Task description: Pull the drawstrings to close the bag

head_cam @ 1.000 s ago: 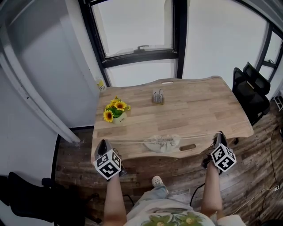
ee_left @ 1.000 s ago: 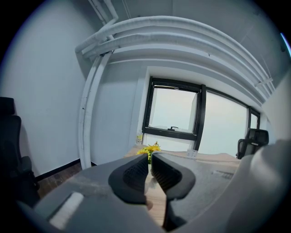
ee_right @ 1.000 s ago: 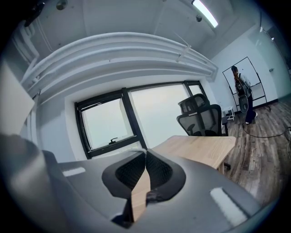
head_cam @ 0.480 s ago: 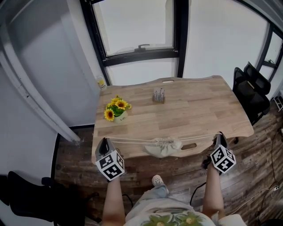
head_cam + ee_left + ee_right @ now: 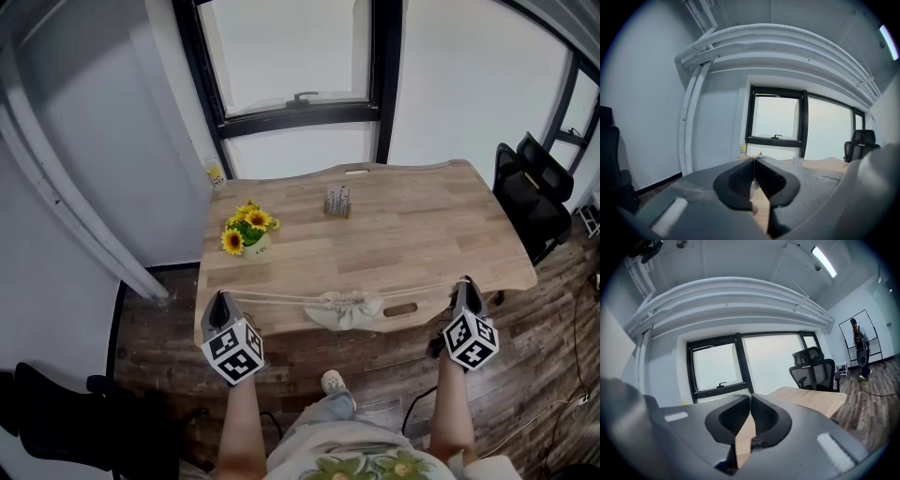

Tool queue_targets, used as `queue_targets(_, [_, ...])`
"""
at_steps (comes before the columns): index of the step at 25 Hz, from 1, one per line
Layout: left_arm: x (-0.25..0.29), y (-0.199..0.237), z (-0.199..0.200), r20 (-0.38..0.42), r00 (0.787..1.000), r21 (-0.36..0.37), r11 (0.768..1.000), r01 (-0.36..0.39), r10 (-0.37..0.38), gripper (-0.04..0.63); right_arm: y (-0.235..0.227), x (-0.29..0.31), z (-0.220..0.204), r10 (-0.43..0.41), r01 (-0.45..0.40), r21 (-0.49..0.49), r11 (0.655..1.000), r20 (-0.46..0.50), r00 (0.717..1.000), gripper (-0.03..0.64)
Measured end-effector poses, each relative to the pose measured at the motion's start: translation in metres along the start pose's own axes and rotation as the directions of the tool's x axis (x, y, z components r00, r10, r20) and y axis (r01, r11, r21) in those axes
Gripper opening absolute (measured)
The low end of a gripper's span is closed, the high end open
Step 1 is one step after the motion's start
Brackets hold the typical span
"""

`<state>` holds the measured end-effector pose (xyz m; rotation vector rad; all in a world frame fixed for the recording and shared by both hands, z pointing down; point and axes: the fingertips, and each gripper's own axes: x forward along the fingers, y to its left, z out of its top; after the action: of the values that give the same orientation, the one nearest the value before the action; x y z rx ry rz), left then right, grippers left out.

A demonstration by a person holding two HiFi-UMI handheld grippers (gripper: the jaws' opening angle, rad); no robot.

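A pale cloth bag [image 5: 345,308] lies at the table's front edge, its mouth gathered into tight folds. One drawstring [image 5: 277,300] runs taut from it to my left gripper [image 5: 221,298], the other drawstring [image 5: 417,291] to my right gripper [image 5: 464,284]. Both grippers hang just off the table's front corners, far apart. The left jaws have just been closing and now pinch the string's end. In the left gripper view the left gripper [image 5: 754,160] shows its pads together; in the right gripper view the right gripper [image 5: 750,397] does too.
On the wooden table [image 5: 422,234] stand a small pot of sunflowers [image 5: 247,232] at the left and a small metal object [image 5: 337,202] near the back. A black office chair [image 5: 534,192] stands to the right. A window fills the wall behind.
The bag's mouth has bunched a little tighter and the bag has shifted slightly. The right gripper has edged outward. The left gripper has hardly moved.
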<state>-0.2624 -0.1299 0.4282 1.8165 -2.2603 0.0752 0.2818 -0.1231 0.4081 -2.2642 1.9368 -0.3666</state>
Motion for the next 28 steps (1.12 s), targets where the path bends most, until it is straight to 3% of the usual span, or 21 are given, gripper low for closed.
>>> queue_targets(28, [-0.035, 0.008, 0.006, 0.033, 0.999, -0.048, 0.999, -0.001, 0.003, 0.009, 0.002, -0.030, 0.011, 0.022, -0.022, -0.032, 0.999, 0.013, 1.000, 0.009])
